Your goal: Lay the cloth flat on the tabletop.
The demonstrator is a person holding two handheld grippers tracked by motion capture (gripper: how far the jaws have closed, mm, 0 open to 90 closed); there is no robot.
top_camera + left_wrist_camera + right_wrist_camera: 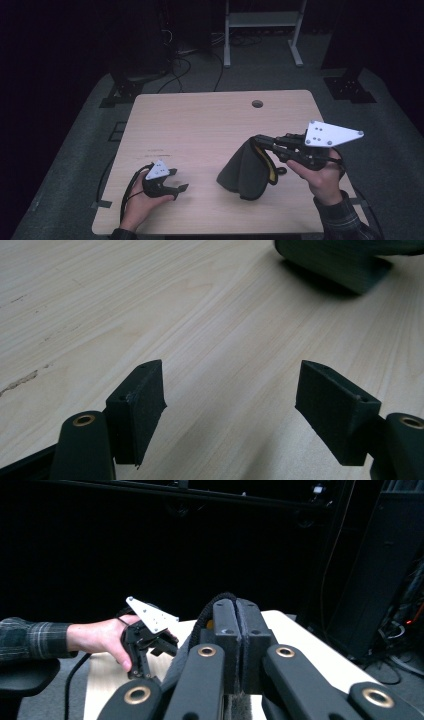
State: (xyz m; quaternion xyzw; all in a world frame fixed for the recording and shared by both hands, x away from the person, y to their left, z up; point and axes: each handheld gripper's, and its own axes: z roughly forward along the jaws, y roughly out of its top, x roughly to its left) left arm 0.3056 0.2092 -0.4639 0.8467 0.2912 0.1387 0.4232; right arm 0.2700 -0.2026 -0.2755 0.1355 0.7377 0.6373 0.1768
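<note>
Pale wood-grain table (200,125) under a dark room, grey floor around it, cables trailing behind and a white metal frame (262,20) at the back; a round grommet hole (257,104) near the far edge.

From the high view: right gripper (260,140) raised above the table's right half, clamped on the upper edge of a dark grey cloth pouch (242,172) with a yellow lining at its rim — lifted at the top, its lower end resting on the wood. Left gripper (179,181) low near the front left, well apart from the pouch, held in the left hand (142,202).

From the left gripper view: jaws spread wide with bare table between them, nothing held; a dark corner of the pouch (340,262) at the top right — grain and small scuffs plain at this range.

From the right gripper view: jaws pressed together on a thin fold of the pouch (187,655); beyond, the left gripper (157,647) and a plaid sleeve (30,637) against black background.
</note>
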